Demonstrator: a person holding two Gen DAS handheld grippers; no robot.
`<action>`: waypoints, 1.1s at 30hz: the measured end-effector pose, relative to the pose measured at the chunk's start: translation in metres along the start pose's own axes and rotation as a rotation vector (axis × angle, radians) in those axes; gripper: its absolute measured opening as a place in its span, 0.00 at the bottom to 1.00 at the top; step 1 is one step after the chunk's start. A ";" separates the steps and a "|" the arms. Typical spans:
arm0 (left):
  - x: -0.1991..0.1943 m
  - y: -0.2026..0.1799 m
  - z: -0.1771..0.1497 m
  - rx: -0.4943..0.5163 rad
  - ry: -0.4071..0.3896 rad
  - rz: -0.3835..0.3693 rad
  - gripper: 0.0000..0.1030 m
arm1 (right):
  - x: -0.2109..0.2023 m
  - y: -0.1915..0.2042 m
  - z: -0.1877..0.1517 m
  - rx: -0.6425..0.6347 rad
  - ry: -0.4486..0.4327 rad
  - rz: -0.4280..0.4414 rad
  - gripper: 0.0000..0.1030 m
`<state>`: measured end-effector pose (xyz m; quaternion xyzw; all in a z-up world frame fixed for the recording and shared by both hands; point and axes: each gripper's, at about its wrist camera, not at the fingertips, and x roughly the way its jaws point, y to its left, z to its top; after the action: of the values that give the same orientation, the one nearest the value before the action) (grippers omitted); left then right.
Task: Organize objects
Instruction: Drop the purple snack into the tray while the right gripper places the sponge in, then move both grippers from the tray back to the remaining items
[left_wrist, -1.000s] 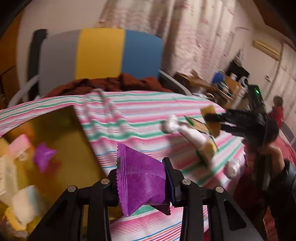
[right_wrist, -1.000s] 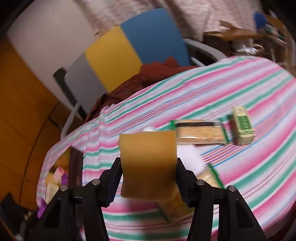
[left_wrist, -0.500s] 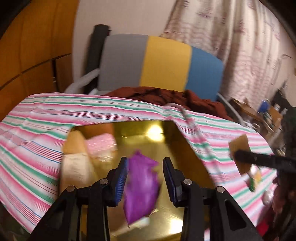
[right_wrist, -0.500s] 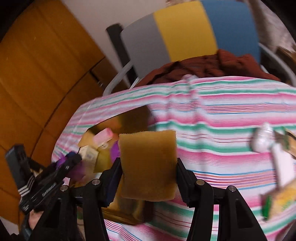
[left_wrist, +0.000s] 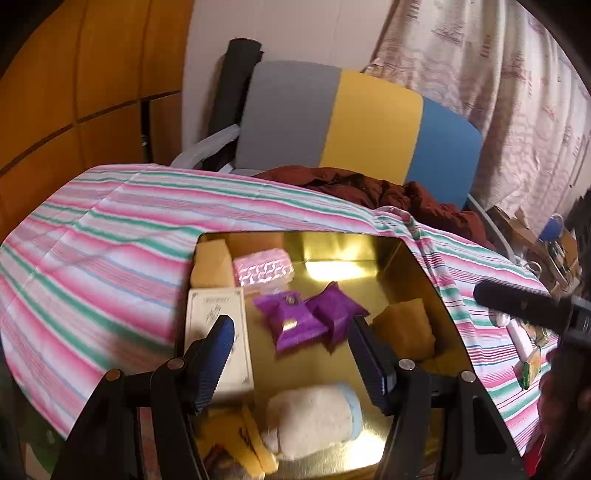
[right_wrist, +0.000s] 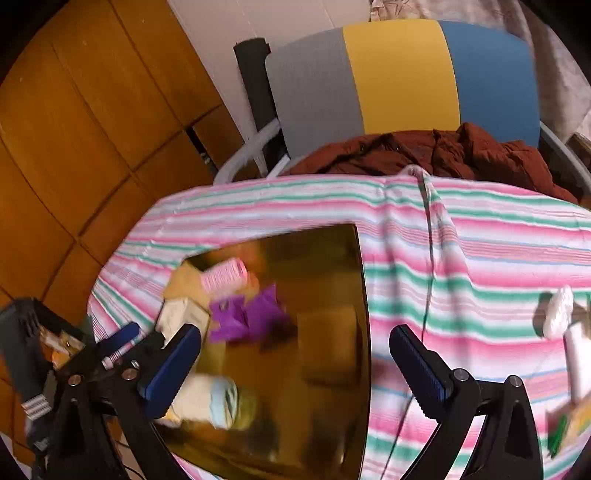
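Note:
A shiny gold tray (left_wrist: 343, 254) (right_wrist: 325, 243) lies on the striped cloth. In it are two purple packets (left_wrist: 295, 321) (right_wrist: 247, 317), a tan sponge (left_wrist: 404, 328) by the right wall, a pink packet (left_wrist: 263, 271), a white box (left_wrist: 218, 332) and a white roll (left_wrist: 314, 417). My left gripper (left_wrist: 291, 354) hovers over the tray's near half, open, nothing between its blue pads. My right gripper (right_wrist: 295, 362) hangs open above the tray's right edge, empty. In the left wrist view the right gripper's black body (left_wrist: 524, 306) shows at the right.
A grey, yellow and blue chair (left_wrist: 354, 122) stands behind the table with a dark red garment (left_wrist: 369, 188) on its seat. Loose white and green items (right_wrist: 565, 332) lie on the cloth at the right. Wooden panels (left_wrist: 74, 92) on the left.
Both grippers have opened. The purple packet left the left gripper and lies in the tray; the tan sponge left the right gripper and lies in the tray. Both grippers have swung over the tray.

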<state>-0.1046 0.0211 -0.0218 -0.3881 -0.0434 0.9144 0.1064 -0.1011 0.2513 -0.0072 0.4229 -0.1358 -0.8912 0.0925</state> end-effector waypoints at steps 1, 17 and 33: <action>-0.003 -0.001 -0.003 -0.004 -0.004 0.010 0.63 | 0.000 0.001 -0.005 -0.007 0.005 -0.013 1.00; -0.037 -0.033 -0.033 0.071 -0.054 0.055 0.63 | -0.030 0.014 -0.053 -0.101 -0.083 -0.194 1.00; -0.044 -0.058 -0.048 0.155 -0.047 0.012 0.63 | -0.052 -0.004 -0.074 -0.105 -0.103 -0.265 1.00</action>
<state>-0.0309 0.0670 -0.0147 -0.3577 0.0273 0.9244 0.1294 -0.0115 0.2572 -0.0152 0.3855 -0.0364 -0.9219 -0.0108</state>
